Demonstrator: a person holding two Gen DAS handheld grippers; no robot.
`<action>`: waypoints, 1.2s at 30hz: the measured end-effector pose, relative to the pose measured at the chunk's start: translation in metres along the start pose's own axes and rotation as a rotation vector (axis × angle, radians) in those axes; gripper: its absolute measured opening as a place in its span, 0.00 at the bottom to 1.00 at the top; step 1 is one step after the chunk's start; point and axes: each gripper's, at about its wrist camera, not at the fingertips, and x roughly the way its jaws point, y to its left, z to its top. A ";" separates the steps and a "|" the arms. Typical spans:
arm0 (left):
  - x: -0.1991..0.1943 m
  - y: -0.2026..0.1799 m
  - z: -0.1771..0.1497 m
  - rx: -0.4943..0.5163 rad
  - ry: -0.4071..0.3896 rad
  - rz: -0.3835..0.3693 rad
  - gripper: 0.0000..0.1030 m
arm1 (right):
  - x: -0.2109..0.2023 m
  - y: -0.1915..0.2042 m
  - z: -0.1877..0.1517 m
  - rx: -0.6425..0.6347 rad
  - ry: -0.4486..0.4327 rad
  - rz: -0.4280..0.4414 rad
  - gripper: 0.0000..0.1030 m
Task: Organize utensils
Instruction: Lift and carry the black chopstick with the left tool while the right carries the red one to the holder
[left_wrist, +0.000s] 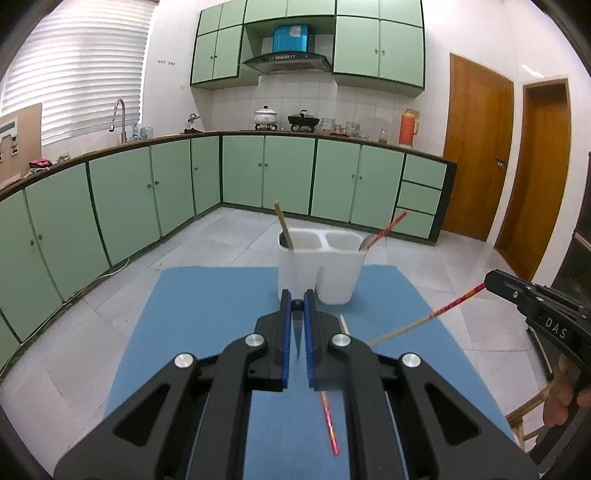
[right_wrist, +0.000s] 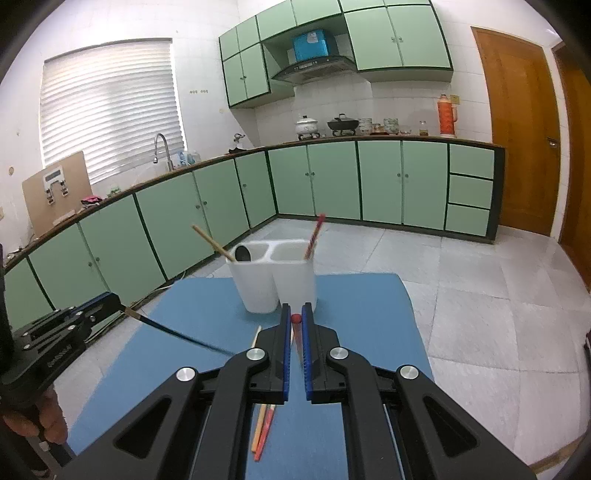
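Observation:
A white two-compartment utensil holder (left_wrist: 319, 271) (right_wrist: 275, 280) stands on the blue mat (left_wrist: 207, 314) (right_wrist: 362, 306). Its left compartment holds a wooden-handled spoon (left_wrist: 283, 223) (right_wrist: 212, 242); its right holds a red chopstick (left_wrist: 386, 230) (right_wrist: 314, 236). My left gripper (left_wrist: 297, 301) is shut on a dark blue chopstick (right_wrist: 177, 334), held above the mat before the holder. My right gripper (right_wrist: 294, 315) is shut on a red-ended chopstick (left_wrist: 424, 321), also above the mat. Loose chopsticks lie on the mat: one in the left wrist view (left_wrist: 328, 424), two in the right wrist view (right_wrist: 264, 432).
Green kitchen cabinets (left_wrist: 288, 177) run along the back and left under a counter with pots, jars and a red thermos (left_wrist: 408, 127). Wooden doors (left_wrist: 476, 147) stand at the right. Grey tiled floor surrounds the mat.

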 end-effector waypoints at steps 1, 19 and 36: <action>0.001 0.000 0.002 -0.003 0.000 -0.006 0.05 | 0.001 0.000 0.005 -0.002 -0.001 0.006 0.05; 0.005 -0.002 0.052 -0.023 -0.053 -0.083 0.05 | 0.009 0.009 0.071 -0.059 -0.033 0.074 0.05; 0.022 -0.034 0.169 -0.011 -0.295 -0.086 0.05 | 0.019 0.009 0.175 -0.060 -0.215 0.076 0.05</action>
